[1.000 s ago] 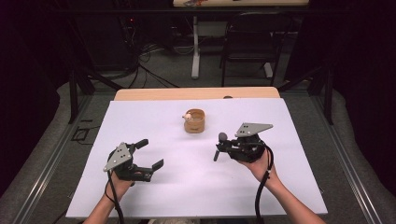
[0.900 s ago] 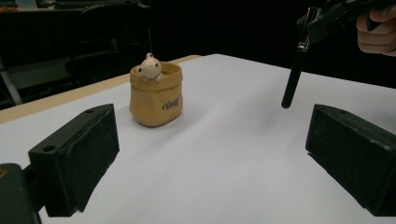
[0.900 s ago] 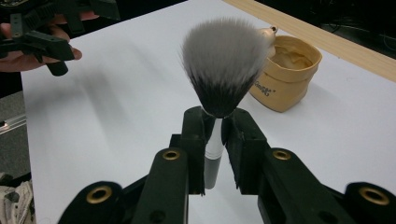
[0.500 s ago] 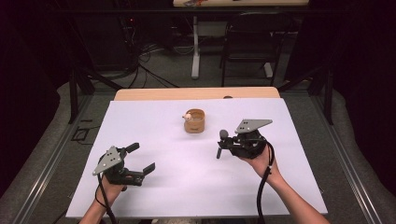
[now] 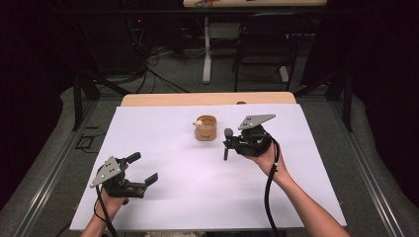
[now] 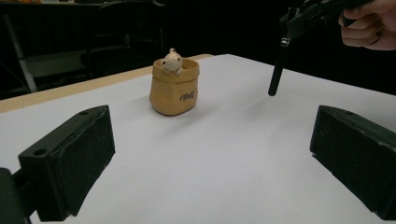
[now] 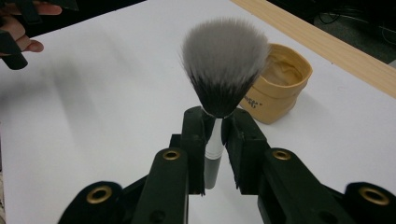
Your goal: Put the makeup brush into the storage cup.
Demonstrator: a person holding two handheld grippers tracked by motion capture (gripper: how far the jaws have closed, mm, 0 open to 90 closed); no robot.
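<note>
A tan sack-shaped cup (image 5: 206, 129) stands mid-table on the white sheet, with a small cream figure (image 6: 171, 60) peeking over its rim. To its right, my right gripper (image 5: 228, 143) is shut on a makeup brush (image 7: 219, 74) at the silver ferrule (image 7: 214, 140). The grey-black bristles point up and the dark handle (image 6: 276, 77) hangs down above the sheet. The cup (image 7: 278, 84) stands just beyond the brush. My left gripper (image 5: 143, 169) is near the front left of the sheet. It is open, with nothing between its wide-set pads (image 6: 81, 156).
The white sheet (image 5: 163, 148) covers most of the wooden table, whose bare strip (image 5: 163, 99) shows at the far edge. A black chair (image 5: 267, 44) and a table leg (image 5: 206, 49) stand on the floor beyond. Cables trail from both grippers toward the front edge.
My left gripper has drawn back toward the front left corner, still open. My right gripper has edged a little away from the cup with the brush still held.
</note>
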